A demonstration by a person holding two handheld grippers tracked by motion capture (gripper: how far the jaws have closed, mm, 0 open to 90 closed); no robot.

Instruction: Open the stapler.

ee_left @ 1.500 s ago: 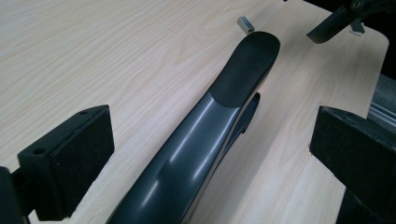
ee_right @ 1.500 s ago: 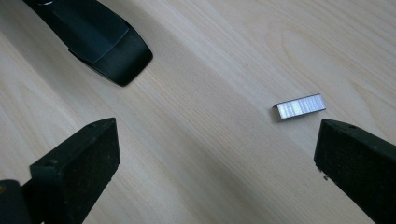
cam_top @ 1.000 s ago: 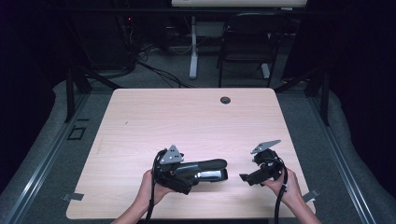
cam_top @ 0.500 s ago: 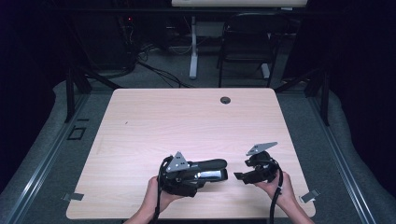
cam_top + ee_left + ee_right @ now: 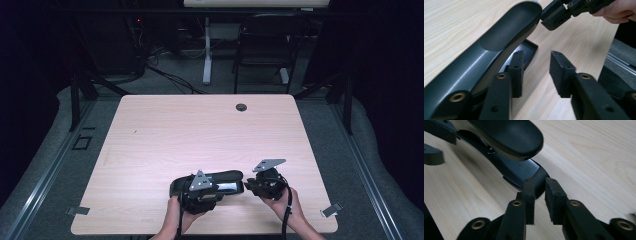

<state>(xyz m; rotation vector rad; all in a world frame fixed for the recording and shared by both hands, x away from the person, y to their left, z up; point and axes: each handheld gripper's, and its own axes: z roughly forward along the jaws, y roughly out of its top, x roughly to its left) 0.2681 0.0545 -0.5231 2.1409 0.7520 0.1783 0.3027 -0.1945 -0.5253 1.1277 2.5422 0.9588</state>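
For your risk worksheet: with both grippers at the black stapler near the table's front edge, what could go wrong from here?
1. The right gripper has just been closing at the tip of the stapler base; so small a bite could slip.
2. The left gripper sits beside the raised arm and could push the stapler sideways.

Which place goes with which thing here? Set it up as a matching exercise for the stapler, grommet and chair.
Things:
1. stapler
2. grommet
3. chair

Places:
a. on the floor beyond the table
b. at the table's far edge
c. on the table's near part

Pairs: 1-c, 2-b, 3-a
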